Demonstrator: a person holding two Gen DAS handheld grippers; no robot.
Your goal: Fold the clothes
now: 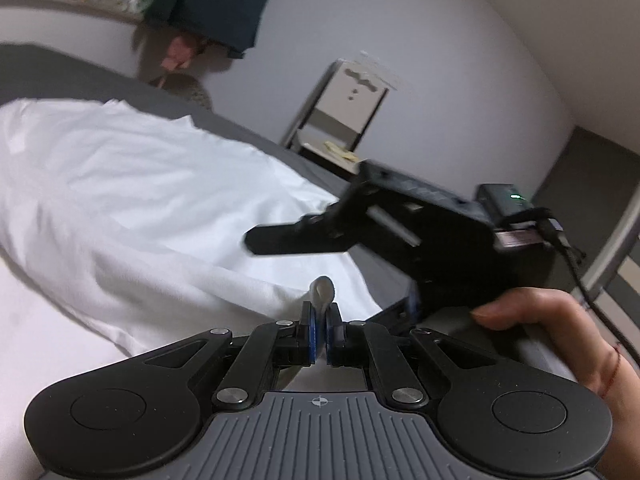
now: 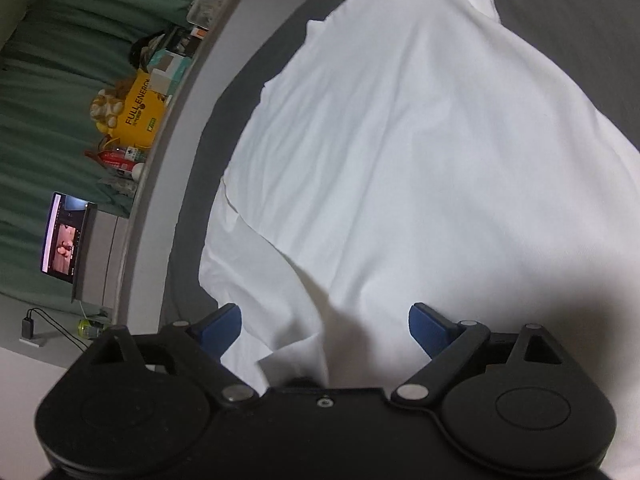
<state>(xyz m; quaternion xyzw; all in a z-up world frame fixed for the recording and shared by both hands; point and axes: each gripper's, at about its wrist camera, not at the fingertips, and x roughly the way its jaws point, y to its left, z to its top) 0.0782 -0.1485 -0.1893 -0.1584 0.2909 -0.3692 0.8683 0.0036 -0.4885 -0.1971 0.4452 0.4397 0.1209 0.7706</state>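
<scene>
A white garment (image 1: 140, 200) lies spread on a dark grey bed surface (image 1: 80, 72). My left gripper (image 1: 321, 320) is shut on a pinch of the white garment's edge, with a small fold of cloth sticking up between the blue pads. My right gripper (image 2: 325, 326) is open, its blue pads (image 2: 428, 328) wide apart over the white garment (image 2: 400, 160), with cloth lying between them. The right gripper also shows in the left wrist view (image 1: 304, 236), held by a hand, black fingers pointing left over the garment.
A grey ledge (image 2: 160, 184) runs along the bed with a yellow box (image 2: 140, 112), bottles and a lit screen (image 2: 64, 236) before green curtains. A small white shelf unit (image 1: 340, 116) stands against the wall. Dark clothes (image 1: 216, 4) hang at the top.
</scene>
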